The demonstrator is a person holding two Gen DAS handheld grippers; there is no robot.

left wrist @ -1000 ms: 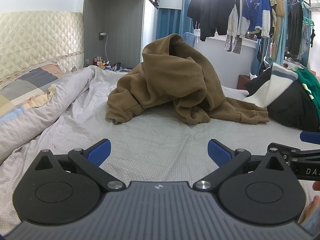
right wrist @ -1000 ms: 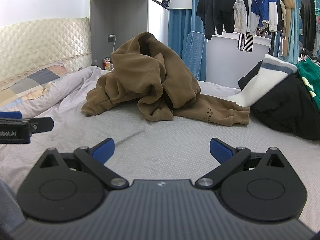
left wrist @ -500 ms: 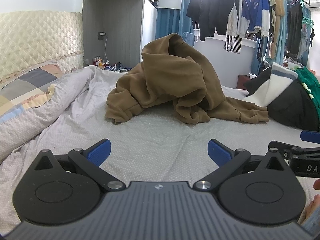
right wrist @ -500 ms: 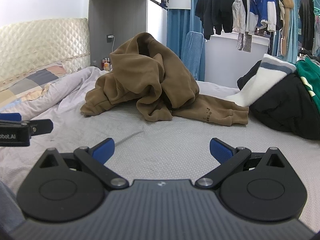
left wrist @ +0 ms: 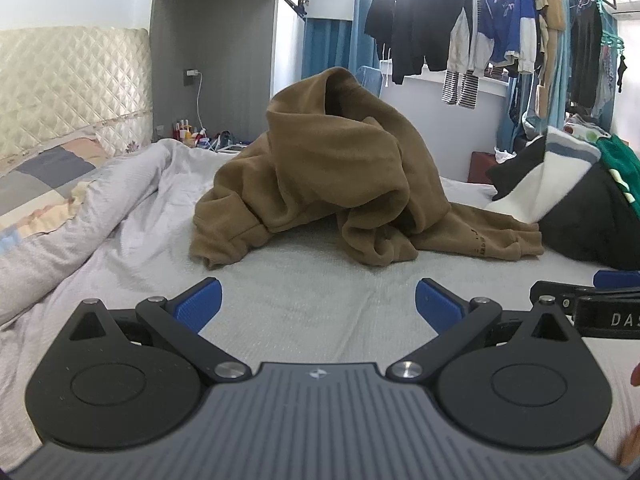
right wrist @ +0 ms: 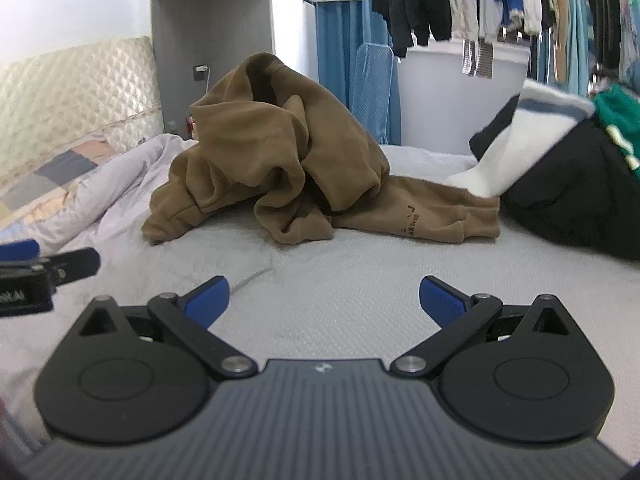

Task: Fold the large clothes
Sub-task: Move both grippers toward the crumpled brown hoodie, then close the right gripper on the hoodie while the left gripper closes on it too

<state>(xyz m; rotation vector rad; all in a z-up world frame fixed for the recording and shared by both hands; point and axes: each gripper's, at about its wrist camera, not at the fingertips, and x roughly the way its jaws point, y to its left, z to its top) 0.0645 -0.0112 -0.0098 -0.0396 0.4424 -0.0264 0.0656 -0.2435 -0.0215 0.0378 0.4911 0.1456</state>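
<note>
A brown sweatshirt (left wrist: 340,176) lies in a crumpled heap on the grey bed sheet (left wrist: 312,300), one sleeve stretched to the right; it also shows in the right wrist view (right wrist: 280,168). My left gripper (left wrist: 318,300) is open and empty, low over the sheet, short of the heap. My right gripper (right wrist: 324,300) is open and empty, also short of the heap and apart from it. Each gripper's side shows at the edge of the other's view.
A pile of black, white and green clothes (left wrist: 576,200) lies on the bed at the right (right wrist: 568,176). A bunched quilt (left wrist: 80,216) and headboard are at the left. Hanging clothes (left wrist: 480,20) and a wardrobe stand behind the bed.
Both grippers have edged forward toward the brown sweatshirt, the right one more, with its view tilting slightly. Both stay open. The sweatshirt has not moved.
</note>
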